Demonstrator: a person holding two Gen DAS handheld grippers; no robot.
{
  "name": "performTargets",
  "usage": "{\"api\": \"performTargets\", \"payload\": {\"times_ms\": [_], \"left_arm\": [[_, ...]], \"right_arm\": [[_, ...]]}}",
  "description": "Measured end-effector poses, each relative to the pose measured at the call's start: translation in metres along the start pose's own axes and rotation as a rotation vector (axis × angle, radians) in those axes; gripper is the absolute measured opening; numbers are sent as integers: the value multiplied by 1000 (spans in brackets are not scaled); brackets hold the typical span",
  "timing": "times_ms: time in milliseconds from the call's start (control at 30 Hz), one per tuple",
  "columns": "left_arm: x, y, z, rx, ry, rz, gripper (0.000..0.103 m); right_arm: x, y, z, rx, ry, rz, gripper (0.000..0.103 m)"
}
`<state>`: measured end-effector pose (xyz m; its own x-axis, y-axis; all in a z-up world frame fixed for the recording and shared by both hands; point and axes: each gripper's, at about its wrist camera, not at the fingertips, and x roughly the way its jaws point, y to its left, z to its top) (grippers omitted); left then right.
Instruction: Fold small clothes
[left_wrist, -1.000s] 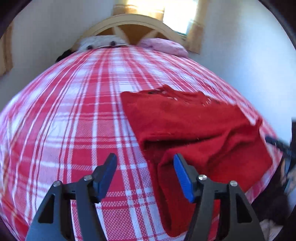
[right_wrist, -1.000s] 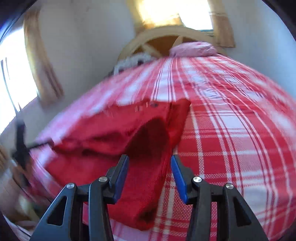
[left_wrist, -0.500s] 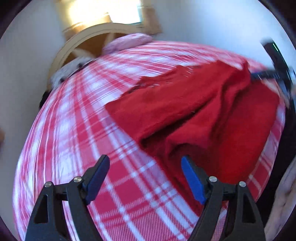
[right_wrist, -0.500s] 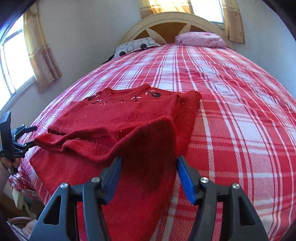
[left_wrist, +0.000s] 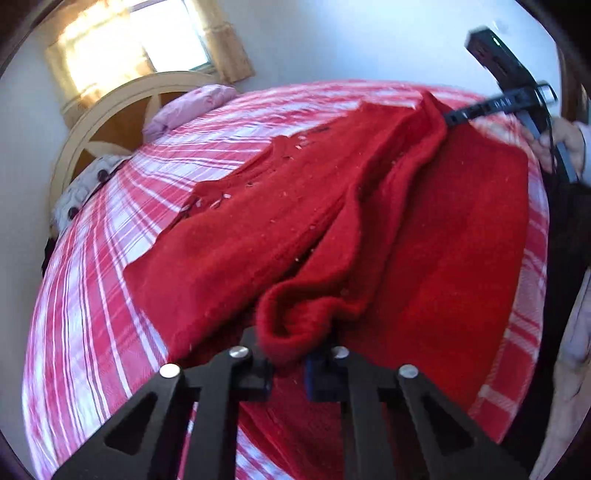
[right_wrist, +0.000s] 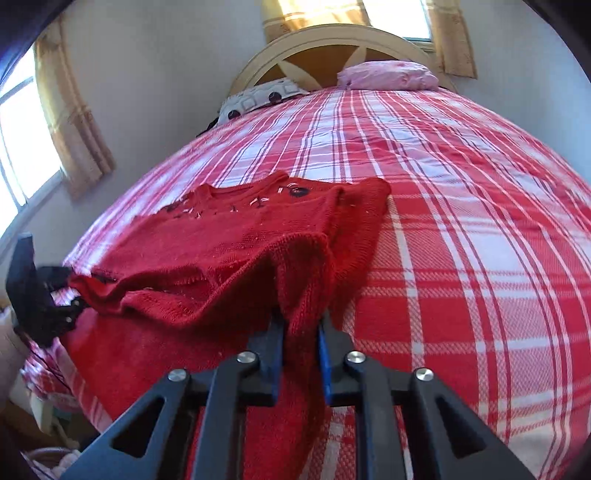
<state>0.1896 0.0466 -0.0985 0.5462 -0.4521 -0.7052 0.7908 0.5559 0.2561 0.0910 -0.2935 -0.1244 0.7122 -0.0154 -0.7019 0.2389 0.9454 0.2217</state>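
Both the left gripper (left_wrist: 288, 363) and right gripper (right_wrist: 301, 363), jaws just closed, clench the red knitted sweater (right_wrist: 229, 251) on the red-and-white checked bedspread (right_wrist: 461, 229), no lettering legible.

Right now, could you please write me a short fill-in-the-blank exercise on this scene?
1. Both tools are shut on the ____ sweater.
2. The sweater lies on a red and white ____ bedspread.
3. The pillow nearest the headboard is ____.

Missing words: red; checked; pink
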Motion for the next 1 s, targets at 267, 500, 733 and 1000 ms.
{"api": "performTargets", "payload": {"times_ms": [267,500,733,1000], "left_arm": [[-34,13,5,-257,-116,22,9],[-45,41,31,-354,-197,32,9],[-28,109,64,-555,-239,59,9],[46,160,80,-685,-143,171,9]], "right_arm": [[-34,19,1,-20,-99,12,7],[-61,40,30,-93,-191,22,7],[-33,28,97,-89,-214,16,7],[55,-22,144,27,-160,-44,7]]}}
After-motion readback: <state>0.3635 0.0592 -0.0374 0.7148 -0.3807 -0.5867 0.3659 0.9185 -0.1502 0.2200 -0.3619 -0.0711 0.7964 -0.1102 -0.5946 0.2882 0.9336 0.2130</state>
